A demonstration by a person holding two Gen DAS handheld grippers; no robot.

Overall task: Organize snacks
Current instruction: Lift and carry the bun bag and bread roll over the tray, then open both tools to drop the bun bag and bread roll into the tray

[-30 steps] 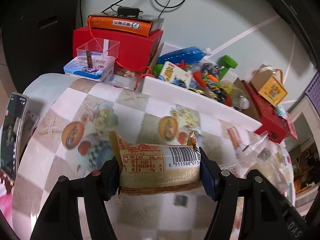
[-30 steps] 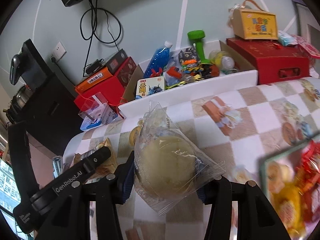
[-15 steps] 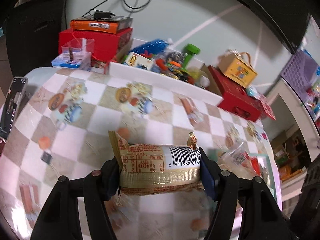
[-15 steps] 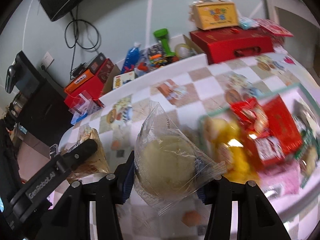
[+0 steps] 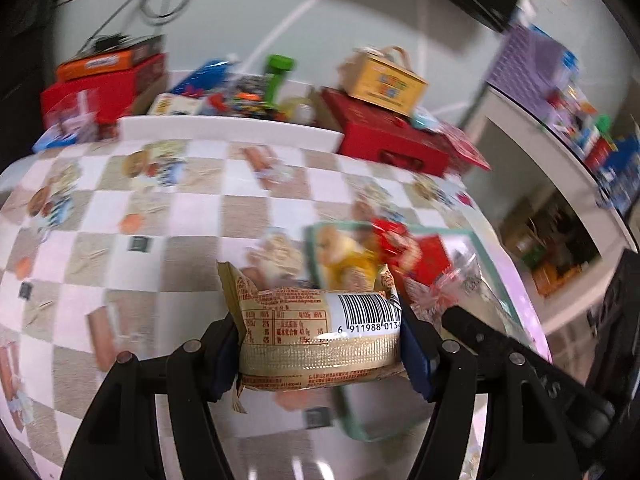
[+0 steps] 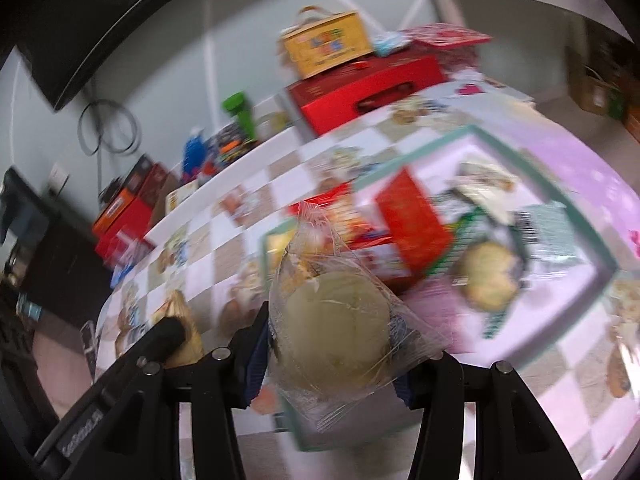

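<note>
A tan wrapped snack bar [image 5: 320, 338] with a barcode is being gripped crosswise by the left gripper [image 5: 320, 344], its blue pads pressing on both ends of the packet. A round pale bun in a clear bag [image 6: 336, 328] is being clamped in the same way by the right gripper [image 6: 332, 356], with loose film sticking out past the fingers. Just ahead of both claws, a shallow tray [image 6: 472, 130] with a pale green rim is being approached; its near corner is being overlapped by the held packets. Red, yellow and green snack packets [image 6: 412, 220] are being kept inside it, blurred. Left of the tray, the checkered tablecloth [image 5: 160, 216] is lying mostly bare. Beyond the far table edge, red boxes [image 5: 384, 144] and a yellow carton [image 5: 384, 80] are stacked against the wall.
</note>
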